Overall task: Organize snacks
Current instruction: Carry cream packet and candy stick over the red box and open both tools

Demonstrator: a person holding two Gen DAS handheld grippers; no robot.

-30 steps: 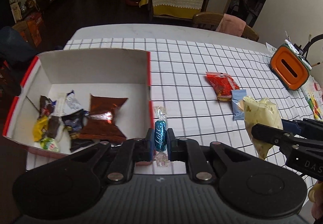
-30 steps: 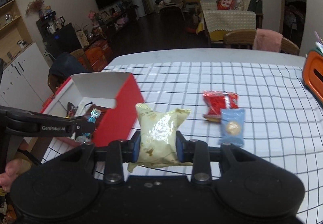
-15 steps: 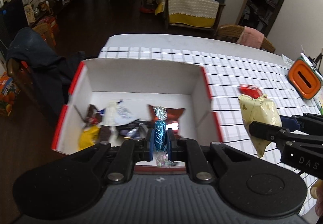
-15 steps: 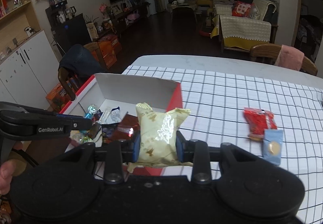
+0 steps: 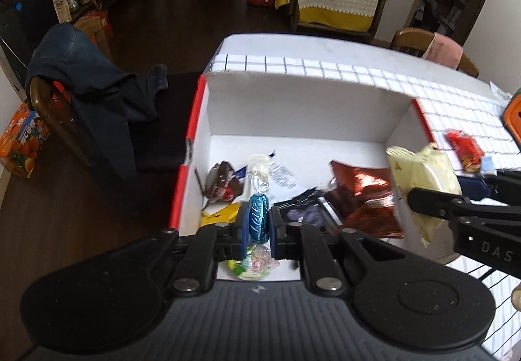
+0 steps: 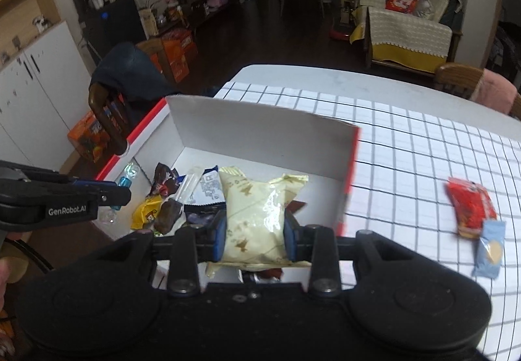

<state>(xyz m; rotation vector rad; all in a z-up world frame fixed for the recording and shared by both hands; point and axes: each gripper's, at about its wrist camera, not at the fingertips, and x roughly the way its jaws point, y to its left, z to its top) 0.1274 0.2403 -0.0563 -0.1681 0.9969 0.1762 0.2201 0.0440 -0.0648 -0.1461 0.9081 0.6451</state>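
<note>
My left gripper (image 5: 258,224) is shut on a blue twist-wrapped candy (image 5: 258,220) and holds it above the left part of the red-and-white box (image 5: 293,107). My right gripper (image 6: 254,232) is shut on a pale yellow snack bag (image 6: 257,217) and holds it above the box's right part (image 6: 260,129). The bag also shows in the left wrist view (image 5: 423,178). Several wrapped snacks lie in the box, among them a copper foil packet (image 5: 361,194). A red packet (image 6: 470,208) and a light blue packet (image 6: 490,252) lie on the checked tablecloth to the right.
The box stands at the table's left edge, with a chair draped in dark clothes (image 5: 91,90) beside it. An orange object (image 5: 513,113) sits at the table's far right. Another chair (image 6: 472,87) stands at the far side.
Both grippers have moved left with their snacks, from over the tablecloth to over the box. The box now fills the middle of both views.
</note>
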